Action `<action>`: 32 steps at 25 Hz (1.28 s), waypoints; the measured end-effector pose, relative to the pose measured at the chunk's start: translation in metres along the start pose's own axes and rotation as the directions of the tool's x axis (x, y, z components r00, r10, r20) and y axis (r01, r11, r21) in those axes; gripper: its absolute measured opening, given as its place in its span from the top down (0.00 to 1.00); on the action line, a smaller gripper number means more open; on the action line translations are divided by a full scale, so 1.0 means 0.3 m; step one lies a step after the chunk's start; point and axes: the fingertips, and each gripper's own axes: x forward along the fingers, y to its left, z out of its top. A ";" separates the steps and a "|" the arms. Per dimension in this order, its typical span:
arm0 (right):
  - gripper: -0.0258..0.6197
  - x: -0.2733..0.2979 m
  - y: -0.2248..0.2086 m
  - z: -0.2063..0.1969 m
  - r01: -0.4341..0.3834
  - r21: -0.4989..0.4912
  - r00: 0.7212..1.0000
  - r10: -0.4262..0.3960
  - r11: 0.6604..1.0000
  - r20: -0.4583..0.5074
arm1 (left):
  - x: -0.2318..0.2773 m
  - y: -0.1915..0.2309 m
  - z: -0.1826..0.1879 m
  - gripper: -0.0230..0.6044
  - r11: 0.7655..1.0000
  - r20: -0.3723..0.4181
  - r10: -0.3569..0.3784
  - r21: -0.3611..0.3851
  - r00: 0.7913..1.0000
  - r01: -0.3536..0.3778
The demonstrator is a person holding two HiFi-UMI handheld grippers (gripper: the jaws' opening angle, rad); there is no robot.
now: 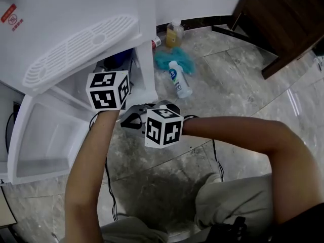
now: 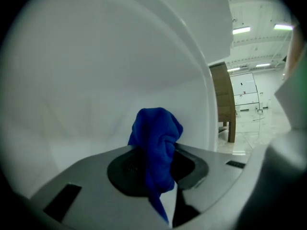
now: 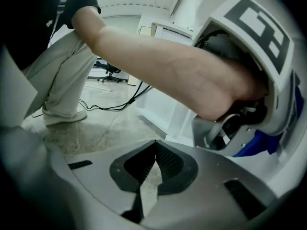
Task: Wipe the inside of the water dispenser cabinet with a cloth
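My left gripper (image 2: pixel 157 152) clamps the bunched blue cloth (image 2: pixel 156 126), low at the centre of the frame, in front of the white cabinet wall (image 2: pixel 96 80). My right gripper (image 3: pixel 155 145) is pressed closed, pad against pad.

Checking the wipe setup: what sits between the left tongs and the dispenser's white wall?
Only the blue cloth, clamped in the left tongs and sticking out toward the white wall, as the left gripper view shows. Whether it touches is unclear.

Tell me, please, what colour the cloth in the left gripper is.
Deep blue; the cloth shows best in the left gripper view.
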 end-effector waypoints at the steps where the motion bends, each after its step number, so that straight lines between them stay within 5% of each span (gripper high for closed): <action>1: 0.96 0.006 0.009 0.011 -0.006 -0.012 1.000 0.006 1.000 0.001 | -0.011 -0.004 0.016 0.81 1.000 0.032 0.000 0.005 1.000 0.000; 6: 0.96 -0.012 0.060 -0.023 -0.031 -0.174 0.998 0.022 0.984 -0.050 | -0.050 -0.011 0.121 0.80 0.999 0.267 0.054 -0.021 0.962 -0.050; 10: 0.96 -0.029 0.066 -0.102 -0.037 -0.200 0.995 0.018 0.979 -0.098 | -0.060 0.012 0.174 0.80 0.993 0.342 0.114 -0.077 0.933 -0.093; 21: 0.96 -0.053 0.020 -0.145 -0.004 -0.154 0.994 -0.012 0.988 -0.105 | 0.003 0.057 0.184 0.80 0.991 0.319 0.123 0.018 0.940 -0.135; 32: 0.96 -0.194 -0.092 -0.229 0.109 -0.121 0.986 -0.123 0.987 -0.115 | 0.123 0.191 0.217 0.81 0.949 0.290 0.281 0.059 0.915 -0.310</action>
